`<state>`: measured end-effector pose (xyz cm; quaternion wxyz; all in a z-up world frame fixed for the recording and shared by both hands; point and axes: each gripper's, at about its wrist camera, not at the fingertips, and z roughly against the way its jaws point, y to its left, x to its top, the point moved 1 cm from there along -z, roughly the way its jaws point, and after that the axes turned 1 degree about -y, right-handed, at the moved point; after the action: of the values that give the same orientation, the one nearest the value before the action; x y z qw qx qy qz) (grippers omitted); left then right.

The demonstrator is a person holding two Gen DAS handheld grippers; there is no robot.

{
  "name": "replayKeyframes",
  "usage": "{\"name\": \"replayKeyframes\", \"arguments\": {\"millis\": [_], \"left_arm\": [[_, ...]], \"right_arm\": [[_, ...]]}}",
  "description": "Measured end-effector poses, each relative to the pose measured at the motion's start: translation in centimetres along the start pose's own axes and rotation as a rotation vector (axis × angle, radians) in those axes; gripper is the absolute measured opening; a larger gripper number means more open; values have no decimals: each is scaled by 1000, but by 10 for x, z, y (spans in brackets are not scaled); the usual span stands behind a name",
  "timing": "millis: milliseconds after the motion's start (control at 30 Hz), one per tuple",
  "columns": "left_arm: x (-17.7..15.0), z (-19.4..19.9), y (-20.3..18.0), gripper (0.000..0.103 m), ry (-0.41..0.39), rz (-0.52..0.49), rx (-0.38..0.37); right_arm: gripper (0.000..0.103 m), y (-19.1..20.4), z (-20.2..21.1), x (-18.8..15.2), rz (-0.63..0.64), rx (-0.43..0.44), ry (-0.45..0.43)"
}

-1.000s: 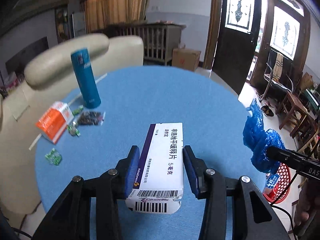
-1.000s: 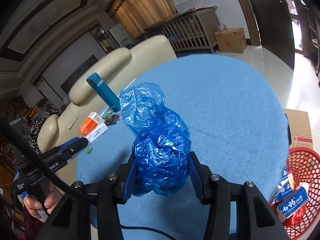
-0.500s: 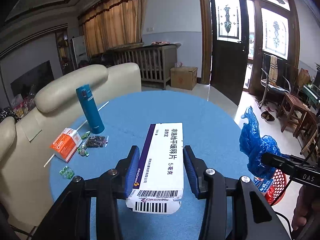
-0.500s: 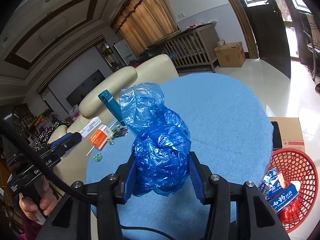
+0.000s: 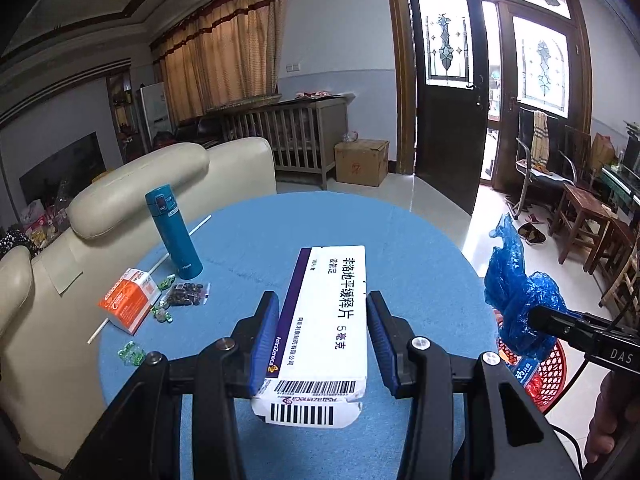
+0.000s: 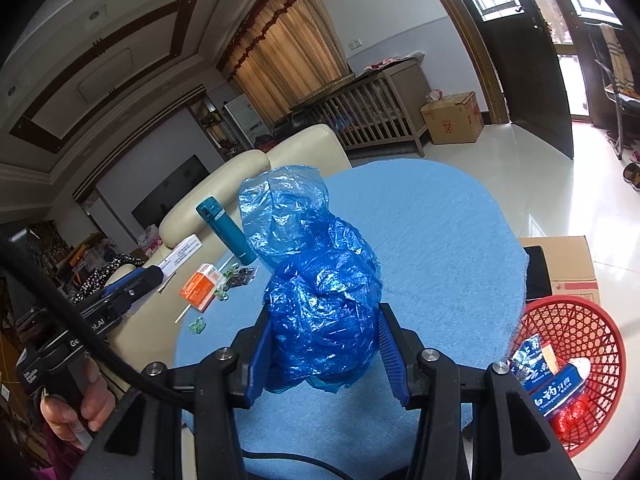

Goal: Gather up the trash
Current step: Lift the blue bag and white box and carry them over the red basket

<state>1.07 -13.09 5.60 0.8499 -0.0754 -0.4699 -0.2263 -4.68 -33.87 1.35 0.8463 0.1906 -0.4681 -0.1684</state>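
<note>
My left gripper [image 5: 322, 344] is shut on a white and purple medicine box [image 5: 326, 320], held above the round blue table [image 5: 408, 248]. My right gripper [image 6: 324, 344] is shut on a crumpled blue plastic bag [image 6: 316, 288], held above the table's right side; the bag also shows in the left wrist view [image 5: 516, 292]. A red mesh basket [image 6: 576, 320] with packets in it stands on the floor at the right of the table. An orange box [image 5: 128, 304], a dark snack packet [image 5: 186, 294] and green candy wrappers [image 5: 132, 354] lie on the table's left part.
A teal flask [image 5: 174, 234] stands on the table at the left, with a white straw [image 5: 176, 246] beside it. A cream sofa [image 5: 132, 188] backs the table. A cardboard box [image 6: 564, 268] sits on the floor beside the basket.
Both grippers have risen away from the table with their loads still held. The table and items on it look smaller and lower; the red basket shows more fully in the right wrist view.
</note>
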Motion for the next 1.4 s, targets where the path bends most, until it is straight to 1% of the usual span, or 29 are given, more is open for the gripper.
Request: {"name": "replayKeyframes", "arguments": {"millis": [800, 1400], "left_arm": [[3, -6, -36, 47, 15, -52, -25], [10, -5, -85, 47, 17, -120, -69]], "right_arm": [[51, -20, 23, -8, -57, -25, -42], [51, -53, 57, -13, -126, -55, -82]]}}
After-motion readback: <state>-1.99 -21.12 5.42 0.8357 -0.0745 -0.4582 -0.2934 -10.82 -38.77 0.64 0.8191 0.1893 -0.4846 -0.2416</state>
